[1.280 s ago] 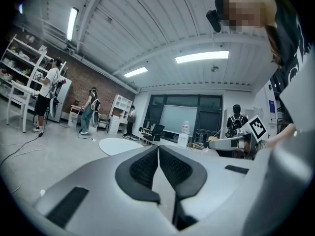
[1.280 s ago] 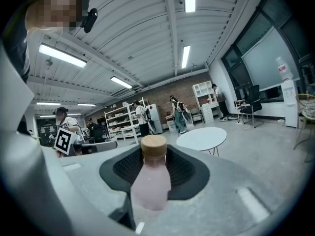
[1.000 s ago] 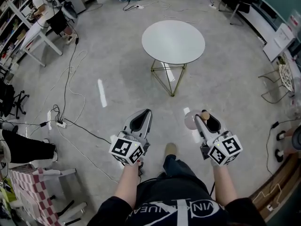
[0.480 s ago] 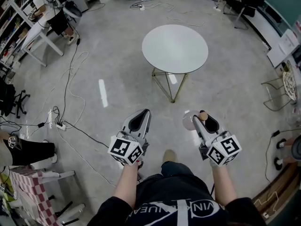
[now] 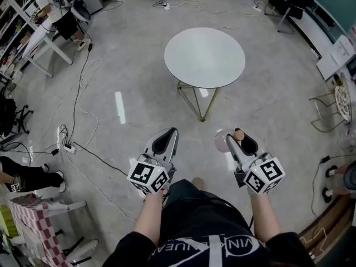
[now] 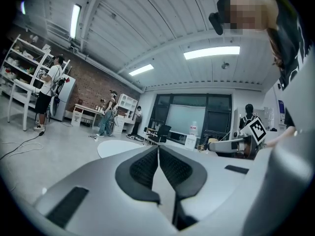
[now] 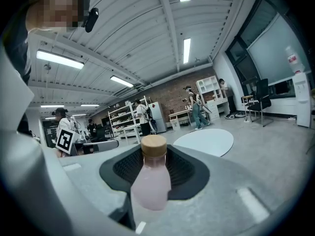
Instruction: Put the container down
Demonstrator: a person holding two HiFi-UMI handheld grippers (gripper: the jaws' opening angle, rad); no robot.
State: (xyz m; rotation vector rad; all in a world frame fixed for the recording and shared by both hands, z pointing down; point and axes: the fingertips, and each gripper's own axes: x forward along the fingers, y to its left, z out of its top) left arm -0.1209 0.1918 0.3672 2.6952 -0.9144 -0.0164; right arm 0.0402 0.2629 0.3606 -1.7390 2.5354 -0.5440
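Note:
A pale pink bottle (image 7: pixel 150 181) with a tan cork-coloured cap (image 7: pixel 153 145) stands upright between the black pads of my right gripper (image 7: pixel 152 173), which is shut on it. In the head view the same bottle (image 5: pixel 225 142) shows at the tip of the right gripper (image 5: pixel 238 139), held over the floor near the person's body. My left gripper (image 5: pixel 164 139) is shut with nothing in it; its pads meet in the left gripper view (image 6: pixel 158 156). The round white table (image 5: pixel 204 57) stands ahead of both grippers, some way off.
The table has thin gold wire legs (image 5: pixel 201 96). Cables and a power strip (image 5: pixel 69 147) lie on the grey floor at the left. Desks and shelves with people (image 5: pixel 50 7) line the far left; chairs (image 5: pixel 328 102) stand at the right. A checkered box (image 5: pixel 33 216) is at lower left.
Both grippers have come forward with the person toward the round table; the bottle stays held in the right gripper. A leg has swung forward between the arms.

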